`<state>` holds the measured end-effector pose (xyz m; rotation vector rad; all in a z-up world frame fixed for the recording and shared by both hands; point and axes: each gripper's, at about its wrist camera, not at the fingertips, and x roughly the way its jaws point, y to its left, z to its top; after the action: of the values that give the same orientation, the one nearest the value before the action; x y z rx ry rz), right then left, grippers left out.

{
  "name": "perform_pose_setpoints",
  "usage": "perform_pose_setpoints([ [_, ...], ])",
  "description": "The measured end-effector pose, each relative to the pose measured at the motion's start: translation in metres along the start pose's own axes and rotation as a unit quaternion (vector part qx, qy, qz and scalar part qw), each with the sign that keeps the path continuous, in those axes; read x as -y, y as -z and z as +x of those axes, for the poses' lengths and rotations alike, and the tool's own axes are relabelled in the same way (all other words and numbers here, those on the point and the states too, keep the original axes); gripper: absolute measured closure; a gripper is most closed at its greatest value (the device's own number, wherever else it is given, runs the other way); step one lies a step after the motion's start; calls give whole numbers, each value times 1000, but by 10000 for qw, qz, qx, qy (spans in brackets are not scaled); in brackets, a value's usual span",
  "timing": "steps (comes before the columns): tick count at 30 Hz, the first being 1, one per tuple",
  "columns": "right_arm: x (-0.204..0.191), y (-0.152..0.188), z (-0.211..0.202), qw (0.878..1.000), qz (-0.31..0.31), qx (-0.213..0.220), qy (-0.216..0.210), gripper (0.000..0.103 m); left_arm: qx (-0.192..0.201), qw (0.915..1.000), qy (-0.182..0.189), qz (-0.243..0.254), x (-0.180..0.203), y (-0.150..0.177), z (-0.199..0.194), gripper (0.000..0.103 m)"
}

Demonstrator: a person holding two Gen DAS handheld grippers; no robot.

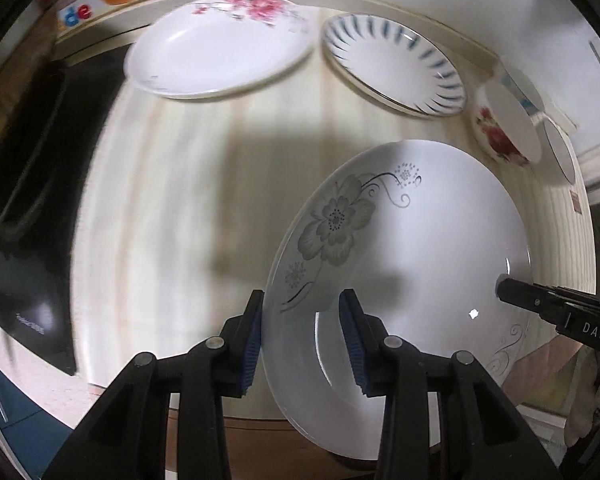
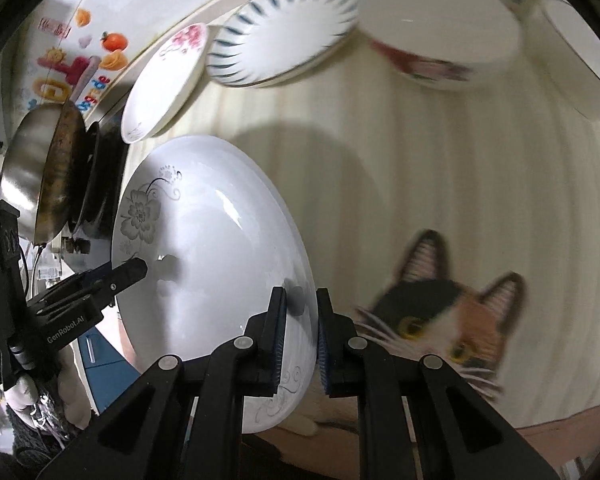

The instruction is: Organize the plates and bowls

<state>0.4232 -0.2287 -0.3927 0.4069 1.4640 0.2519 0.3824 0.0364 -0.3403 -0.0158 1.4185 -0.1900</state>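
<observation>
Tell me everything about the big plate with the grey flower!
The grey-flower plate is round, white and glossy, probably ceramic, with grey blossoms and curly swirls along its rim. It is tilted, lifted above the striped tabletop. The left tongs and the right tongs each pinch its rim on opposite sides.

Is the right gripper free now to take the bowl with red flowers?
Probably not yet. The right gripper is shut on the rim of the grey-flower plate, which the left gripper also holds. The bowl stands clear on the table, with nothing blocking it.
</observation>
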Motion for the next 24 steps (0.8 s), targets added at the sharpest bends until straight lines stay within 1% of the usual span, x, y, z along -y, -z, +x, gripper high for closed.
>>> perform_pose_setpoints([
  [6, 41, 10, -6, 9998, 212, -48, 19, 87, -135, 9998, -25, 131, 30, 0, 13, 68],
  [12, 60, 11, -2, 9994, 324, -108, -13, 87, -257, 9995, -146, 132, 35, -4, 24, 68],
  [19, 65, 6, 7, 9994, 262, -222, -48, 87, -374, 9985, -395, 23, 40, -11, 39, 68],
  [24, 63, 0, 12, 9994, 150, -296, -57, 87, -317, 9978, -574, -32, 42, -12, 39, 68],
])
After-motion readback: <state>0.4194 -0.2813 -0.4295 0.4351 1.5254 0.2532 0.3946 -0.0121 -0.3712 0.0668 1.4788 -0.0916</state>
